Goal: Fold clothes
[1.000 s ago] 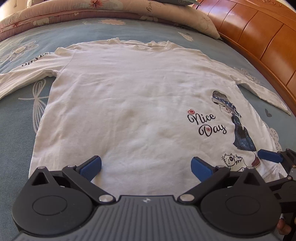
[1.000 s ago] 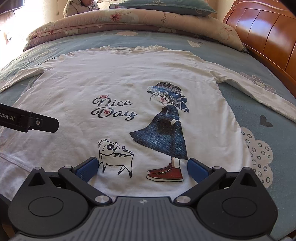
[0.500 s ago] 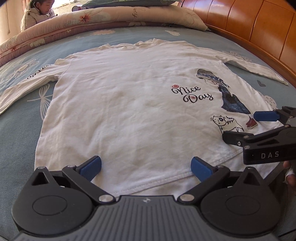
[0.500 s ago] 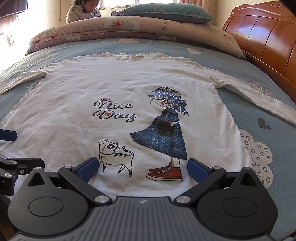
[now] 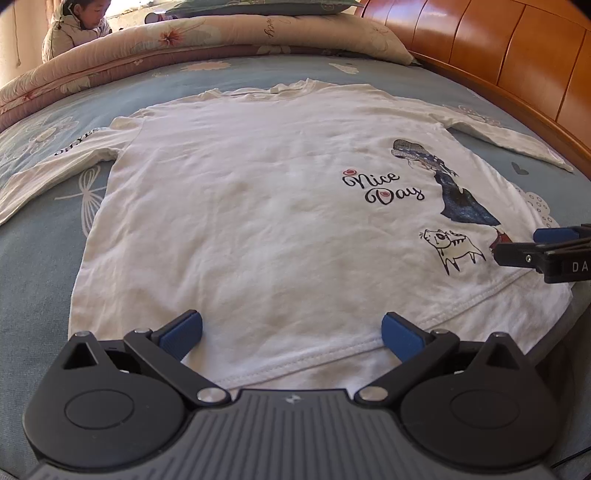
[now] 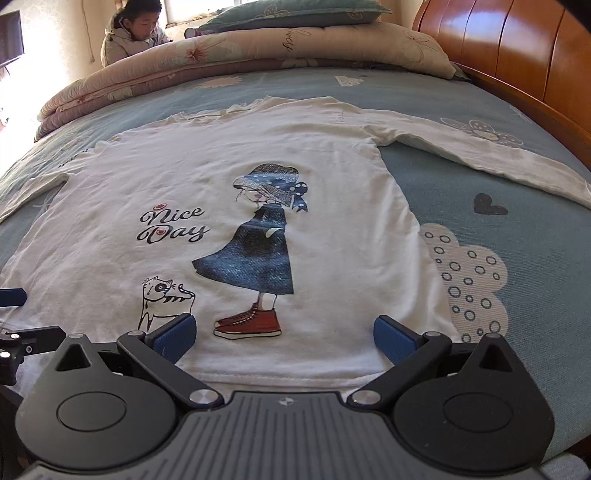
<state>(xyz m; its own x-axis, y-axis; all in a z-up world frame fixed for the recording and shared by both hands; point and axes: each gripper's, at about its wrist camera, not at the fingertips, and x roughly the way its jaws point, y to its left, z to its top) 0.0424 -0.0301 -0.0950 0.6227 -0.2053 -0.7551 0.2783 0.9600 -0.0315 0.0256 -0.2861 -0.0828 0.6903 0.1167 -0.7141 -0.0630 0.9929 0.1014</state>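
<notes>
- Left wrist view: a white long-sleeved shirt (image 5: 258, 206) lies spread flat, front up, on a bed with a blue patterned sheet (image 5: 40, 266), both sleeves stretched out to the sides
- The left gripper (image 5: 291, 330) sits at the shirt's bottom hem, on the plain side of the front; its blue-padded fingers (image 5: 183, 330) stand wide apart with nothing between them, and the hem runs across the gap
- On the shirt's other side, print shows "Nice Day" lettering (image 5: 382, 186), a girl in a blue dress and a small cat; the left sleeve (image 5: 55, 166) carries dark lettering
- The right gripper (image 5: 546, 247) enters from the right edge, low over the hem beside the printed cat
- Right wrist view: the right gripper (image 6: 282, 334) is spread open and empty, its fingers (image 6: 393, 338) straddling the hem just below the printed red sneakers (image 6: 249, 323)
- Whether either tool's pads touch the cloth, I cannot tell
- A folded floral quilt (image 6: 229, 55) and a green pillow (image 6: 291, 13) lie at the far end of the bed, an orange-brown wooden headboard (image 6: 517, 55) runs along the right, and a person in a pale jacket (image 6: 129, 35) sits beyond the quilt
</notes>
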